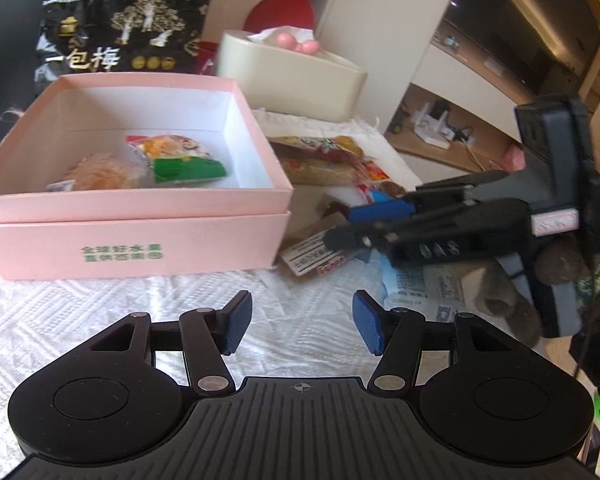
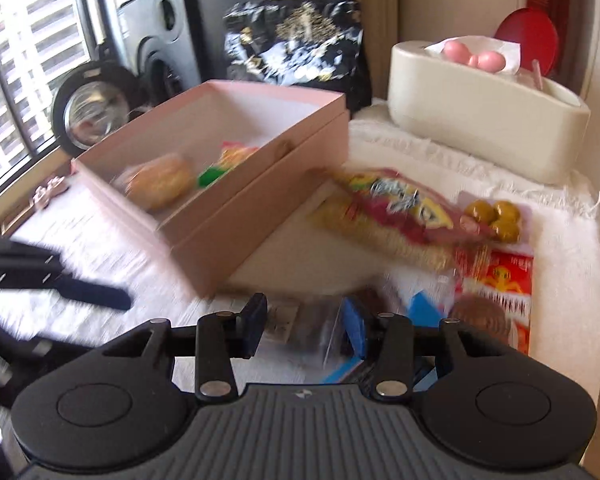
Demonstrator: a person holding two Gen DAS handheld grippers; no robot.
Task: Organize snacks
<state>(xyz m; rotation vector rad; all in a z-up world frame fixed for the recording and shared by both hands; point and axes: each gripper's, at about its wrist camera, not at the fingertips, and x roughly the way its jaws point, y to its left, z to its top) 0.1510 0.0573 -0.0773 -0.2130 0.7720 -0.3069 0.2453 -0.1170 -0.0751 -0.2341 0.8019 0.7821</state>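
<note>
An open pink box (image 1: 140,80) (image 2: 260,184) on the white cloth holds a round pastry (image 1: 100,172) and a green-and-orange packet (image 1: 184,160). To its right lie loose snacks, among them a red-and-yellow packet (image 1: 324,160) (image 2: 396,208). My right gripper (image 1: 342,230) (image 2: 304,326) is low over this pile and shut on a clear-wrapped brown snack packet (image 1: 312,256) (image 2: 292,320). My left gripper (image 1: 302,326) stands open over bare cloth in front of the box, with nothing between its fingers (image 2: 100,296).
A black printed bag (image 1: 120,32) stands behind the box, and a cream tissue holder (image 1: 292,76) behind the snack pile. A blue-and-white tissue pack (image 1: 416,284) lies under the right hand. A speaker (image 2: 160,20) and a round mirror (image 2: 92,108) stand by the window.
</note>
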